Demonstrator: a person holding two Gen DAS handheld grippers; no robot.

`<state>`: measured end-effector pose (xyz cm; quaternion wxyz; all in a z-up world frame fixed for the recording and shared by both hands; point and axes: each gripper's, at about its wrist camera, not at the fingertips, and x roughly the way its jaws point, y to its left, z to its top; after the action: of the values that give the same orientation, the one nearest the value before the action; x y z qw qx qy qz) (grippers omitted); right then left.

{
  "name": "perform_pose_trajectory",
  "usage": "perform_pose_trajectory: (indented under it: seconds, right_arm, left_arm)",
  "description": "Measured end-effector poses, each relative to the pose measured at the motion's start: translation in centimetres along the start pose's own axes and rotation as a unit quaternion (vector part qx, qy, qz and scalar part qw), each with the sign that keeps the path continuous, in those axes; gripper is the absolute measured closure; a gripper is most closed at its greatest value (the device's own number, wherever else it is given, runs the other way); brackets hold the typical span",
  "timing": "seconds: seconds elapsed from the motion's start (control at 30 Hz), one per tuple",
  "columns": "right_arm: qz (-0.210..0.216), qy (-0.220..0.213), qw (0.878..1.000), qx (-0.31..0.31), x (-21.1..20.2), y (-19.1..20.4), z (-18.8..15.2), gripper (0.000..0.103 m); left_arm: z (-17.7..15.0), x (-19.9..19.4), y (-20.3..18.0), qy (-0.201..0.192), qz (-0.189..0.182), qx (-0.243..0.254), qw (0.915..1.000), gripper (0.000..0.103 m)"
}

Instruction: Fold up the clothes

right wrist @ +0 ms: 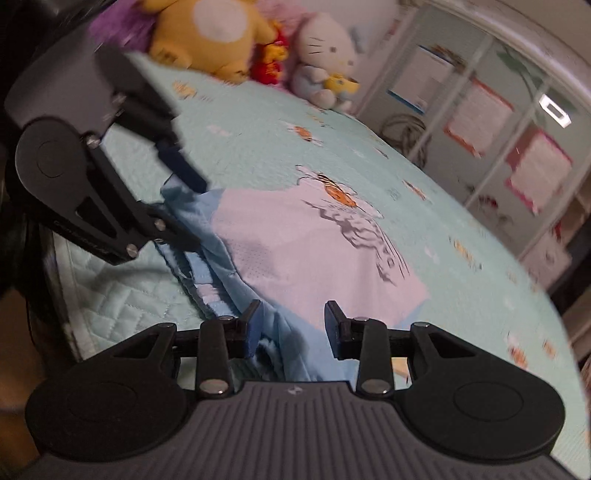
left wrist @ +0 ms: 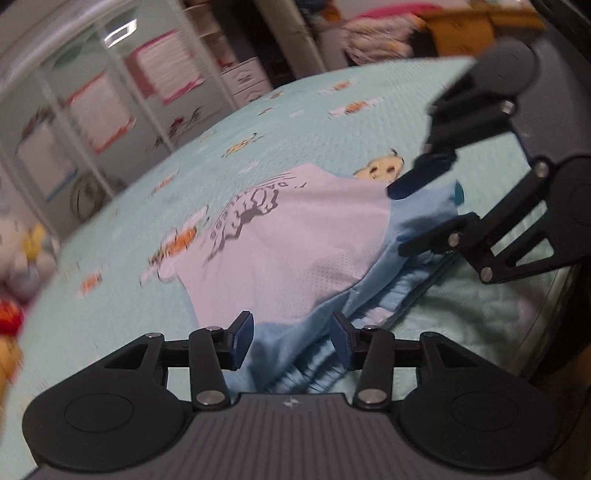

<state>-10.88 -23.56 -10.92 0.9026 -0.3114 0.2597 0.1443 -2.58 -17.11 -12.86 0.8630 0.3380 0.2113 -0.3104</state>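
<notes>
My left gripper [left wrist: 291,341] and right gripper [right wrist: 293,328] both stand with fingers parted and pressing nothing, the shirt [left wrist: 295,236] lying half-folded on the bed [left wrist: 332,110] just ahead of them, so a trailing finger could snag its blue hem and undo the fold.

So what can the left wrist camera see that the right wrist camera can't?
Only the left wrist view shows the blurry orange wooden furniture piled with bright cloth beyond the bed. Only the right wrist view shows the big yellow plush bear and white plush cat. Both show the white-and-light-blue printed shirt on the aqua quilted bedspread, with the left gripper and right gripper open.
</notes>
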Motion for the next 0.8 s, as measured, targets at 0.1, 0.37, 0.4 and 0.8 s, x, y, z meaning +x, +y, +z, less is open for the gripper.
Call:
perform_pose_trajectory:
  seconds: [0.1, 0.37, 0.4, 0.8]
  right_arm:
    - [-0.002, 0.011, 0.999, -0.051, 0.5, 0.7, 0.1, 0.066]
    - [-0.019, 0.025, 0.991, -0.132, 2.1, 3.3, 0.0, 0.066]
    - [-0.031, 0.024, 0.988, -0.151, 2.4, 3.8, -0.1, 0.066]
    - [-0.114, -0.029, 0.949, -0.291, 3.0, 7.5, -2.5, 0.054]
  left_arm:
    - [0.1, 0.1, -0.1, 0.003, -0.005, 0.03, 0.9995, 0.054]
    - [-0.2, 1.1, -1.9, 0.012, 0.007, 0.108, 0.994, 0.054]
    - [-0.2, 1.3, -2.1, 0.013, 0.011, 0.116, 0.9931, 0.054]
    - [-0.8, 0.9, -4.9, -0.003, 0.045, 0.197, 0.9793, 0.053]
